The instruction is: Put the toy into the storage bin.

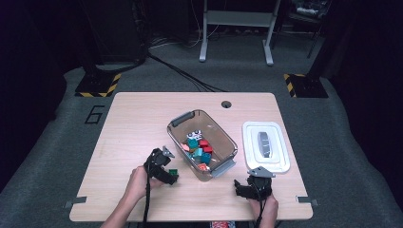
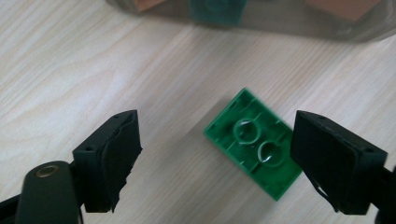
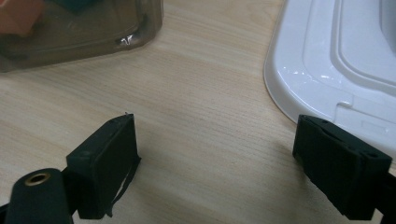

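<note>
The table [image 1: 133, 118] bears a clear bin [image 1: 177, 119] of blocks, with a white lid [image 1: 281, 142] to its right. The right gripper [image 3: 215, 154] sits spread above bare wood beside that lid. The left gripper [image 2: 215, 158] is spread around a green brick [image 2: 254, 142] lying studs-down near the bin, its right jaw just beside the brick.

The place looks like a lab or test room set up for recording. A pale wooden tabletop [image 1: 138, 123] stands alone on grey carpet [image 1: 57, 137], with a stencilled number six [image 1: 95, 114] on the floor, black-and-yellow hazard-striped floor plates [image 1: 99, 85] at two corners, black cables [image 1: 180, 71] running across the carpet, and a grey metal frame [image 1: 236, 28] behind, against dark surroundings.
</note>
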Motion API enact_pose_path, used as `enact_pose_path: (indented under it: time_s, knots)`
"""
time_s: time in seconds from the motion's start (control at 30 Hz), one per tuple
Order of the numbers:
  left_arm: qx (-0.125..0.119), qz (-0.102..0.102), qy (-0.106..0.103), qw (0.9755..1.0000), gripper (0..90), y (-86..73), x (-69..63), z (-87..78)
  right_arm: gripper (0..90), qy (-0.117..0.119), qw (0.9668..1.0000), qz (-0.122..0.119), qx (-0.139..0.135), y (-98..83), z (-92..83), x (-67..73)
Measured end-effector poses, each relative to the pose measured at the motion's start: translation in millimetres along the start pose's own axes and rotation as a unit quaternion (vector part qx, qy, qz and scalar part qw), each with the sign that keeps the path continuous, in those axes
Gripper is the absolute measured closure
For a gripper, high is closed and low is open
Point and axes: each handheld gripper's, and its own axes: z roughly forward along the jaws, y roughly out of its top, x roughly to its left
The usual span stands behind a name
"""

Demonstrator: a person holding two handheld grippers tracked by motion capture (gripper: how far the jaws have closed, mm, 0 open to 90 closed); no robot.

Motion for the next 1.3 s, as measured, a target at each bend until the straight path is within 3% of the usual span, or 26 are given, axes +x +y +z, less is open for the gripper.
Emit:
enact_pose_path:
  time_s: [0.2, 0.37, 0.47, 0.6, 0.93, 1.3]
  knots:
    - [0.007, 0.001, 0.007, 0.9999, 21.2, -5.6, 6.4, -6.9, 13.0, 0.000, 1.0000, 0.001, 0.000, 0.0, 0.0, 0.1]
    - [-0.009, -0.012, 0.000, 0.9999, 21.3, -3.6, 10.0, -14.6, 13.0, 0.000, 1.0000, 0.000, 0.000, 0.0, 0.0, 0.0]
    - [-0.019, -0.027, -0.008, 0.9994, 20.8, 0.4, 8.0, -13.9, 13.0, 0.000, 1.0000, 0.001, 0.000, 0.0, 0.0, 0.1]
    - [-0.011, -0.026, -0.019, 0.9994, 21.4, 2.8, 2.9, -5.1, 13.0, 0.000, 1.0000, 0.001, 0.000, 0.0, 0.0, 0.0]
    - [-0.003, -0.027, -0.039, 0.9989, 47.6, -3.1, 11.3, -1.7, 13.0, 0.000, 1.0000, 0.000, 0.000, 0.0, 0.0, 0.1]
    - [0.005, -0.018, -0.035, 0.9992, 58.4, 2.1, 12.8, 8.1, 13.0, 0.000, 1.0000, 0.001, 0.000, 0.0, 0.0, 0.1]
